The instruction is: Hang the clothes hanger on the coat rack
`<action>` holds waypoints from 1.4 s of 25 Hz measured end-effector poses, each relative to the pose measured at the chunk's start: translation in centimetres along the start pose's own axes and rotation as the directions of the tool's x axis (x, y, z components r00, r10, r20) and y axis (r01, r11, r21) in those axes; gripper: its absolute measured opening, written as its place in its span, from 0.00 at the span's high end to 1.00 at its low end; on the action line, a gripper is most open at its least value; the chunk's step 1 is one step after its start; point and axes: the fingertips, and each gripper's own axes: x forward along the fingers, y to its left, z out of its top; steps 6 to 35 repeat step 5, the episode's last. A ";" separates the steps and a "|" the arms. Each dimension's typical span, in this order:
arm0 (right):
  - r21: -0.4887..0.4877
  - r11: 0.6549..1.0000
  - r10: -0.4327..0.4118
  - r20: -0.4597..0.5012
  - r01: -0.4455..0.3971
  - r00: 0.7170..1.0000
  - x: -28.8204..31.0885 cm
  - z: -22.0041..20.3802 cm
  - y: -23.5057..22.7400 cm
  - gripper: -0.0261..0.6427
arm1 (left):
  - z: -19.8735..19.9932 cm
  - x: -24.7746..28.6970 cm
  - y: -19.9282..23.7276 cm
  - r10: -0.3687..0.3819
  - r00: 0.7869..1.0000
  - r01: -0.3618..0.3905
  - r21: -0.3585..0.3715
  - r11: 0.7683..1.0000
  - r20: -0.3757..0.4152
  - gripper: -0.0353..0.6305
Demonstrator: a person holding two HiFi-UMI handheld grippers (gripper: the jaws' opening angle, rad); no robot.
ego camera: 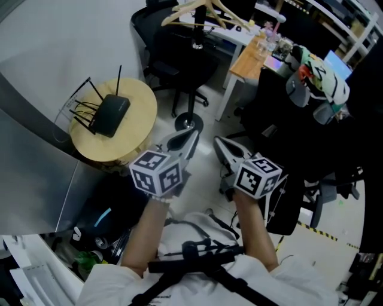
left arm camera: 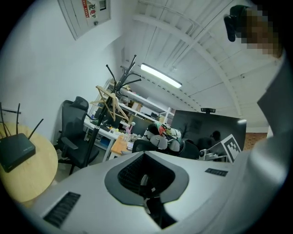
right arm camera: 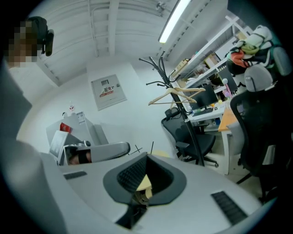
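A wooden clothes hanger hangs on the black coat rack, whose base stands on the floor ahead of me. The left gripper view shows the hanger on the rack; the right gripper view shows the hanger on the rack's hooks. My left gripper and right gripper are side by side near my chest, well short of the rack. Both have their jaws together with nothing held. The left gripper and right gripper point roughly level toward the rack.
A round wooden table with a black router stands to the left. A black office chair sits behind the rack by a desk. To the right, a dark chair carries a heap of helmets and clothes.
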 end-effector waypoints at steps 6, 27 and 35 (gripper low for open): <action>0.005 1.000 -0.007 -0.002 0.007 1.000 0.2 -0.5 0.5 0.97 | -0.4 -0.1 0.2 0.002 1.000 -0.001 0.017 1.000 -0.031 0.96; 0.005 1.000 -0.007 -0.002 0.007 1.000 0.2 -0.5 0.5 0.97 | -0.4 -0.1 0.2 0.002 1.000 -0.001 0.017 1.000 -0.031 0.96; 0.005 1.000 -0.007 -0.002 0.007 1.000 0.2 -0.5 0.5 0.97 | -0.4 -0.1 0.2 0.002 1.000 -0.001 0.017 1.000 -0.031 0.96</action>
